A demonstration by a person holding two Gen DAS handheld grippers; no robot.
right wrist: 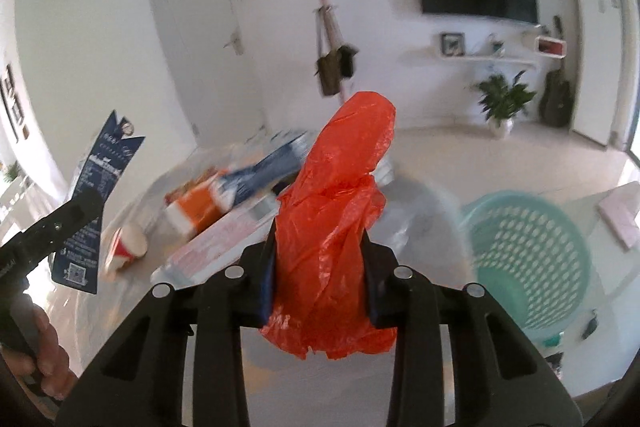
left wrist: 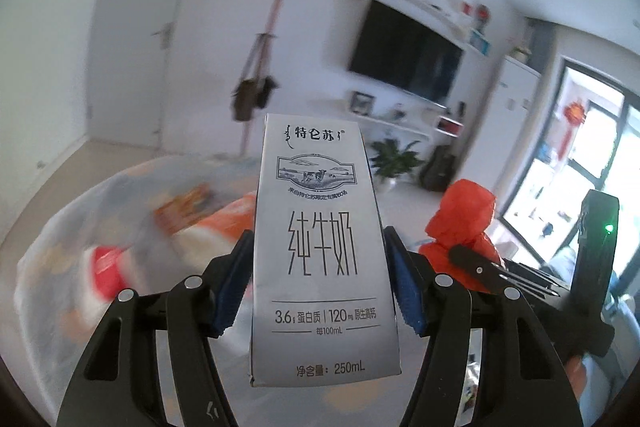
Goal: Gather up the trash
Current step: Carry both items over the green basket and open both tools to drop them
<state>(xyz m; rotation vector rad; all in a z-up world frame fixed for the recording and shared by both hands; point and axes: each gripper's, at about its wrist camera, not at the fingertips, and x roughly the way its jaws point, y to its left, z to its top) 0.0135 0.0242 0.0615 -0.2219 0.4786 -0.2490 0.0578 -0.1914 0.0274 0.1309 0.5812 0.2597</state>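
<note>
Orange plastic bag (right wrist: 336,227) pinched upright in the right gripper (right wrist: 320,283) jaws, and grey milk carton (left wrist: 320,247) clamped upright in the left gripper (left wrist: 320,291) jaws, both above the littered counter (right wrist: 360,379) beside a green basket (right wrist: 528,251).

The litter on the counter (left wrist: 56,239) is mostly motion smear: an orange and white carton (right wrist: 196,207), a red and white cup (left wrist: 106,265) and a blue wrapper (right wrist: 264,171) have no readable print. The milk carton (left wrist: 324,251) hides whatever's behind it. The teal basket (right wrist: 532,259) is soft-edged, with its base cut off by the fisheye rim.
</note>
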